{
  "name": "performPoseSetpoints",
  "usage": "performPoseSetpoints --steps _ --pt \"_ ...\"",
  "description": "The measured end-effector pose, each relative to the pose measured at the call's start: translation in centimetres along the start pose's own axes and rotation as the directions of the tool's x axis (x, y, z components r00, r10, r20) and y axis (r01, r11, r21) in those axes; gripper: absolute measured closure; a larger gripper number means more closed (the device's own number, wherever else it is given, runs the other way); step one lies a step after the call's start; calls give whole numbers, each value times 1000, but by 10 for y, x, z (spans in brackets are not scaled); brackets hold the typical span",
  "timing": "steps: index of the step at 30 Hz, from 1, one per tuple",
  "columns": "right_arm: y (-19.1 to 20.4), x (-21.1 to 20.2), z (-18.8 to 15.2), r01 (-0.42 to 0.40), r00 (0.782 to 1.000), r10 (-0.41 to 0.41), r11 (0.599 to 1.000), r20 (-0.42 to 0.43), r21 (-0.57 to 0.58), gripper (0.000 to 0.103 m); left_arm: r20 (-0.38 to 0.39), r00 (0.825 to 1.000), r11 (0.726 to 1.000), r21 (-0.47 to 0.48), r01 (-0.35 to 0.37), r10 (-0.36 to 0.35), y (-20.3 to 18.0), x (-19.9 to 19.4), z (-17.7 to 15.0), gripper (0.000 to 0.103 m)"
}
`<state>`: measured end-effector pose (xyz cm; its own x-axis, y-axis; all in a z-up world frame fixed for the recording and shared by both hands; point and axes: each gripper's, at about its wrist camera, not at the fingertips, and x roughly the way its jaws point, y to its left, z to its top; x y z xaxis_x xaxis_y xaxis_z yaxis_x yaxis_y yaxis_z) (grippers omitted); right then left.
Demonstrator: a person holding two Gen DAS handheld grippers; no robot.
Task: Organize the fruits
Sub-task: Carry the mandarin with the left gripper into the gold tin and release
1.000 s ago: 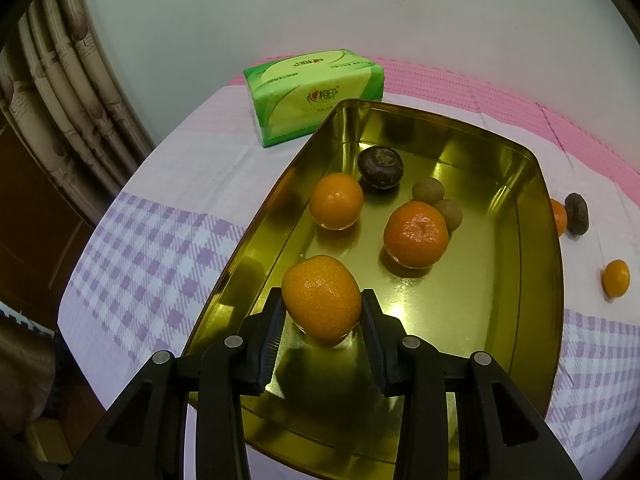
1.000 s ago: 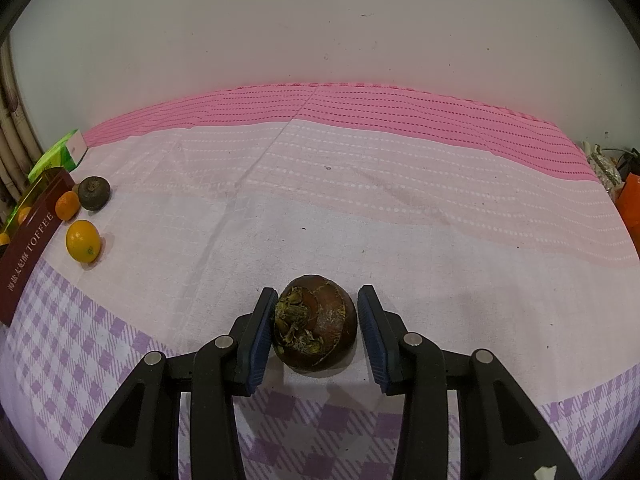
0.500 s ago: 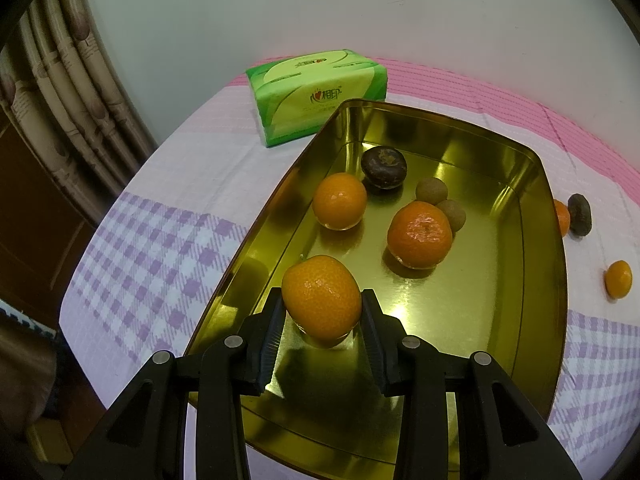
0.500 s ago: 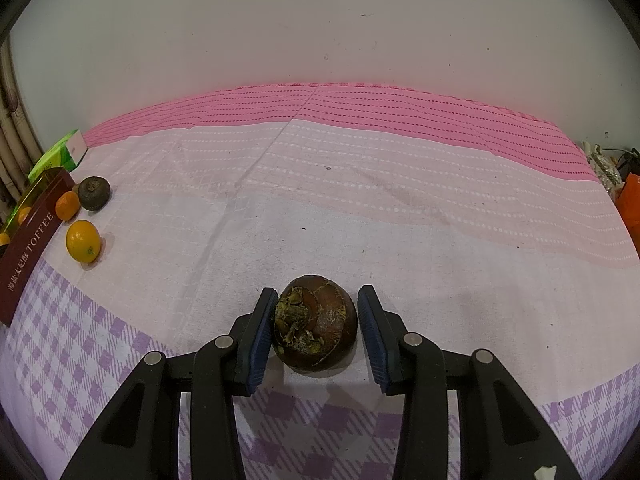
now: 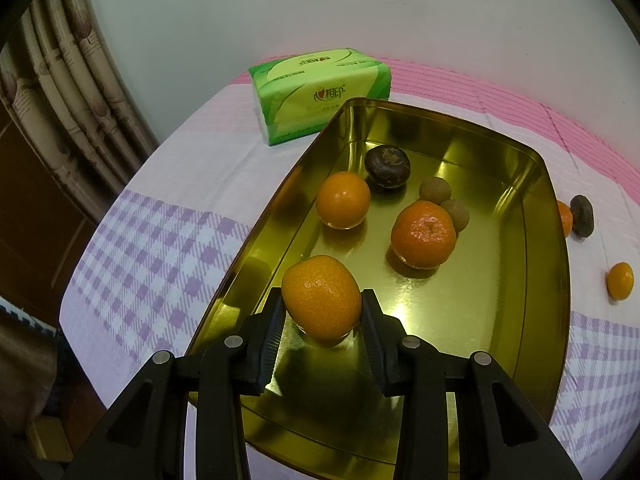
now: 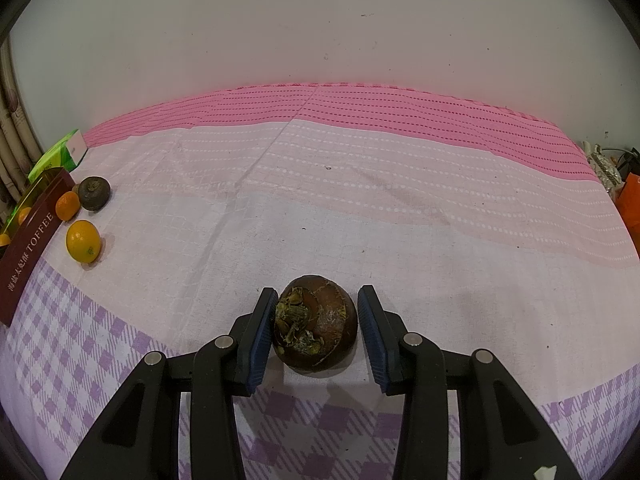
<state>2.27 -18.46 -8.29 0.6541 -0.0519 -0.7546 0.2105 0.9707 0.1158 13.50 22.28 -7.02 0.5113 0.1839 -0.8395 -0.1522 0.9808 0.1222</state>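
Plain pale wall (image 6: pixel 320 20), patterned beige curtain (image 5: pixel 68 92) at left, pink-and-lilac checked tablecloth (image 6: pixel 360 208), dim indoor light

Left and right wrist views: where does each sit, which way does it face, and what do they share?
Left wrist: behind the left claw, angled down into the gold tin; its fingers clasp a mandarin.
Right wrist: behind the right claw, facing across the tablecloth to the wall; its fingers flank a brown fruit.
Shared: the tin, the tissue pack, three loose fruits beside the tin.

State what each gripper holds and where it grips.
The left gripper clamps an orange by its sides. The right gripper straddles a brown fruit; a gap shows on the right, so no hold.
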Motion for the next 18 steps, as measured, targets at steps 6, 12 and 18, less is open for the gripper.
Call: performPoseSetpoints --steps 6,12,18 --pt "0 0 0 1 1000 -1 1000 0 0 65 0 1000 1000 0 -10 10 0 1 0 64" --pt "0 0 0 1 1000 -1 1000 0 0 65 0 1000 1000 1 -16 16 -1 1 0 64" --pt "0 0 0 2 1000 -2 1000 0 0 65 5 1000 1000 -6 -22 22 1 -1 -1 64"
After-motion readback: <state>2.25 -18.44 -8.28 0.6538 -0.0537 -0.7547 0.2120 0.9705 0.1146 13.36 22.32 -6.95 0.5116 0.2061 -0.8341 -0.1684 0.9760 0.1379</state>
